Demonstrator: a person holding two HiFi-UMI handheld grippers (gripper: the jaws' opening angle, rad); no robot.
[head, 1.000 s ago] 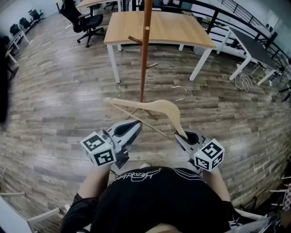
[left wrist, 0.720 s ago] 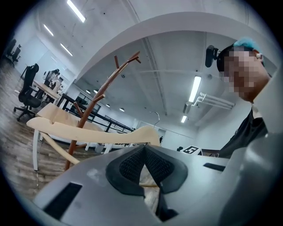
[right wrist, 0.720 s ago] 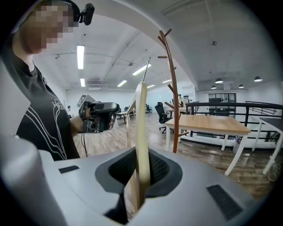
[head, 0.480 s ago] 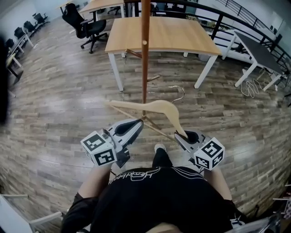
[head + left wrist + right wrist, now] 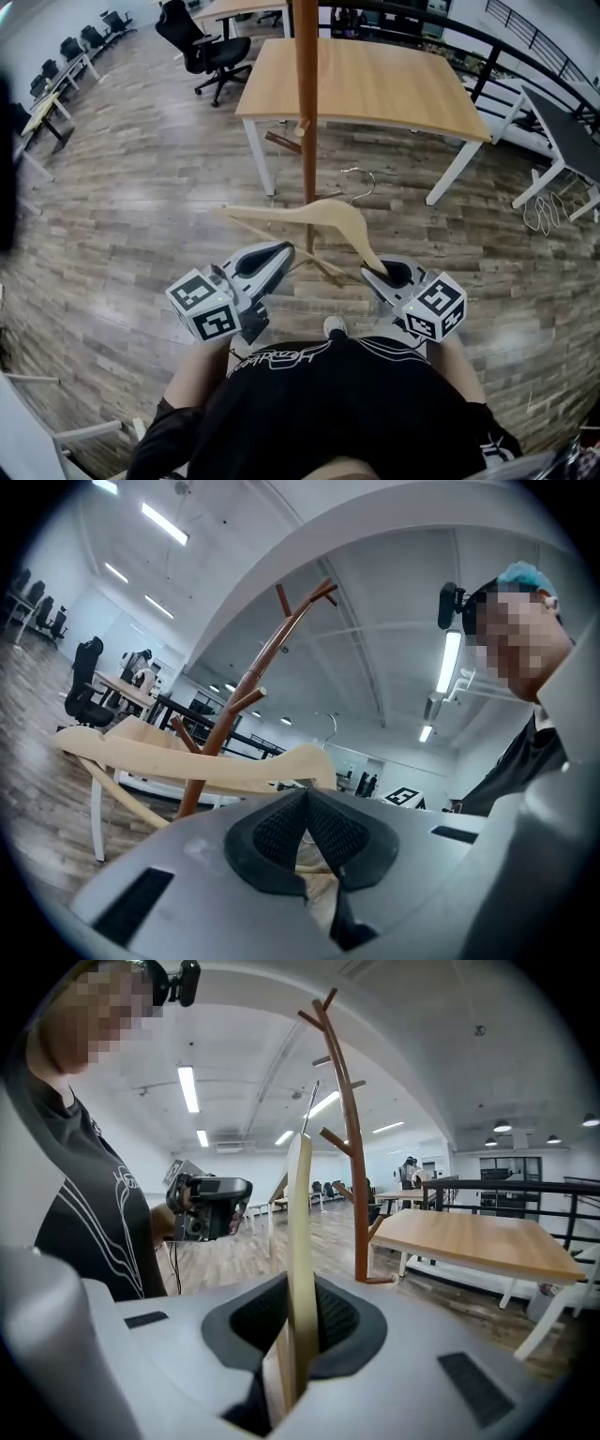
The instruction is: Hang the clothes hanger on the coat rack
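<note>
The person holds a pale wooden clothes hanger point(image 5: 323, 214) out in front at about waist height, above the wood-plank floor point(image 5: 141, 206). The right gripper point(image 5: 380, 274) has its jaws clamped on the end of one arm of the hanger, and the wood stands edge-on between the dark pads. The left gripper point(image 5: 279, 253) sits just beside the hanger's thin lower bar. Its jaws are drawn together at the tips and pinch nothing that I can make out. The reddish-brown wooden coat rack point(image 5: 307, 112) stands right in front. Seen from above, its pole crosses the middle of the hanger, though I cannot tell whether the two touch. The hanger's thin metal hook point(image 5: 361, 180) curls up just to the right of the pole and is on none of the pegs. Behind the rack stands a light wooden table point(image 5: 375, 84) with white legs.
</note>
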